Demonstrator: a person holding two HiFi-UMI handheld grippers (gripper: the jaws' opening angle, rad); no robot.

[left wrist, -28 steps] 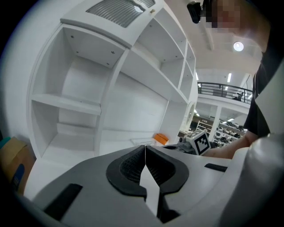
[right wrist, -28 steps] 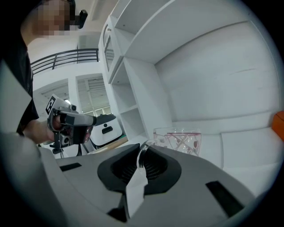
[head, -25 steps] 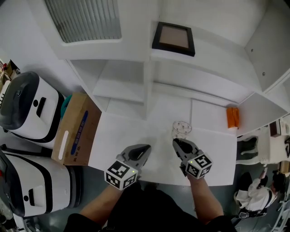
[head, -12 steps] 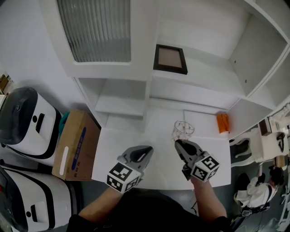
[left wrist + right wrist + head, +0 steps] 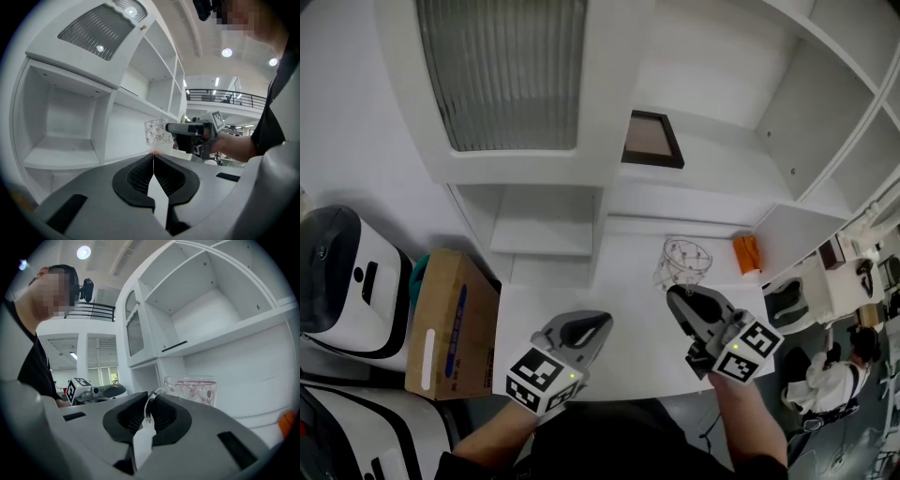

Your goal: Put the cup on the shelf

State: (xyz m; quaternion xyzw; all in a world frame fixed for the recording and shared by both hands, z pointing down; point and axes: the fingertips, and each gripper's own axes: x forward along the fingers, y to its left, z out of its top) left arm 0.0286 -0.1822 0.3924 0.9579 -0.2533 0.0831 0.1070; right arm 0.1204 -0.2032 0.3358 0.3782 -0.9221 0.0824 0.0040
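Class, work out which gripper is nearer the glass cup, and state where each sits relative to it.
Right. The right gripper grips the glass cup by its handle; the left gripper, shut on nothing, is apart from it, off to its left.

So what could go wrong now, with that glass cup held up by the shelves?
1. The right gripper pinches the cup only by its thin handle, so it might swing or slip out.
2. The cup looks like glass and hangs close to the white shelf; a careless push could knock it against a board.
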